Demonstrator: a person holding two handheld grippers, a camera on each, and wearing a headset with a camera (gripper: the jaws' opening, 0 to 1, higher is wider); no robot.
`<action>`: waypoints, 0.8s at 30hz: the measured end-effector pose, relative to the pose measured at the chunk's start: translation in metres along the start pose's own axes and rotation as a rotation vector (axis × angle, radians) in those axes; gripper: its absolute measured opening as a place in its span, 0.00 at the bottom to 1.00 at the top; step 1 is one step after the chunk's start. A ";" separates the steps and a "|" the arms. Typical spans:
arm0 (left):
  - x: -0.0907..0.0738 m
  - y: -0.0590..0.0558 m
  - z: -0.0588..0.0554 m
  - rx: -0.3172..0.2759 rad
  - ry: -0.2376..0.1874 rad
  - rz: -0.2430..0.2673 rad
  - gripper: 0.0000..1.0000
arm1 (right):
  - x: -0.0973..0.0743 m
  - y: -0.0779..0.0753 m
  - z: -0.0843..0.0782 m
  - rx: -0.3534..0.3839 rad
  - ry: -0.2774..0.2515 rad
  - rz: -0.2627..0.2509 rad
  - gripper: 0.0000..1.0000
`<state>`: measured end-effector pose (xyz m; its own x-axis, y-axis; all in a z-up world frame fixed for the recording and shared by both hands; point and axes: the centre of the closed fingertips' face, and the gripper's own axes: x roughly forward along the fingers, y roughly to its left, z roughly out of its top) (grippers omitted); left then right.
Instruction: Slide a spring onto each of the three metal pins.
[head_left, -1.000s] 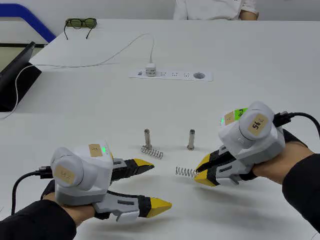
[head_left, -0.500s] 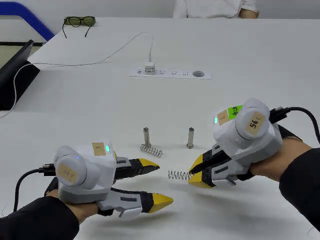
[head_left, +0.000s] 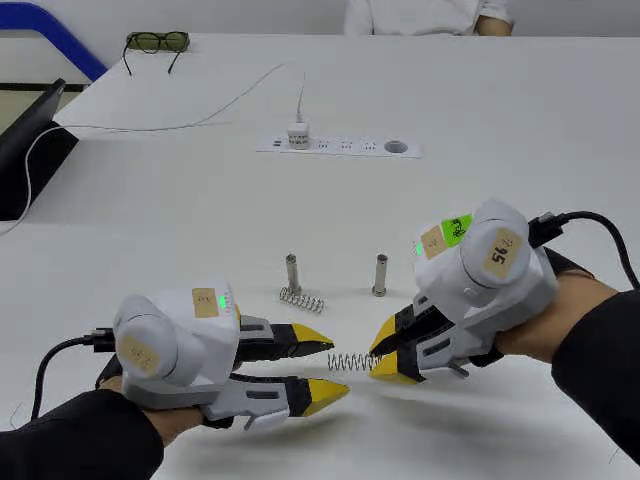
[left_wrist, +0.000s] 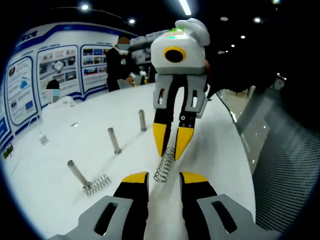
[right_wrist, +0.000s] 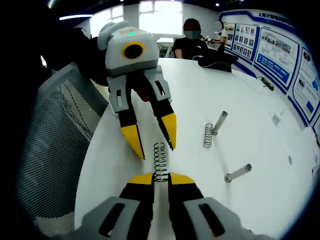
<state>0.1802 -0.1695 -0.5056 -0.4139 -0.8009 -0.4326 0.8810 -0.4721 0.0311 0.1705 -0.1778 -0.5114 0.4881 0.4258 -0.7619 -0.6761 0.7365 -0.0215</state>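
Note:
My right gripper (head_left: 378, 352) is shut on one end of a small steel spring (head_left: 350, 361), holding it level just above the white table (head_left: 480, 140). The spring's free end reaches between the yellow tips of my left gripper (head_left: 328, 366), which stands open around it. In the left gripper view the spring (left_wrist: 165, 165) slants from the right gripper (left_wrist: 170, 142) down between my own jaws. Two upright metal pins (head_left: 292, 272) (head_left: 380, 275) stand behind the grippers. A second spring (head_left: 302, 298) lies at the left pin's base. A third pin (left_wrist: 142, 120) stands farther along the row.
A white power strip (head_left: 340, 147) with a plugged charger and cable lies mid-table. Green glasses (head_left: 158, 42) rest at the far left, and a dark laptop (head_left: 30, 150) sits at the left edge. A person in white sits across the table.
The right gripper has carried the spring to the left and lower. The left gripper has moved right, so the spring's free end now lies between its open jaws.

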 end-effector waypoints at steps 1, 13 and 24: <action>0.000 0.000 0.000 0.001 0.000 -0.002 0.24 | 0.000 0.000 0.000 -0.003 0.000 0.001 0.12; 0.002 -0.004 -0.002 0.026 0.008 -0.019 0.13 | -0.001 0.008 0.003 -0.036 0.001 0.027 0.12; 0.002 -0.005 -0.002 0.036 0.011 -0.022 0.12 | -0.007 0.009 0.010 -0.034 -0.015 0.030 0.12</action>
<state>0.1754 -0.1681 -0.5084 -0.4302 -0.7864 -0.4433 0.8630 -0.5024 0.0538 0.1667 -0.1691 -0.4994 0.4758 0.4553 -0.7526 -0.7085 0.7054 -0.0211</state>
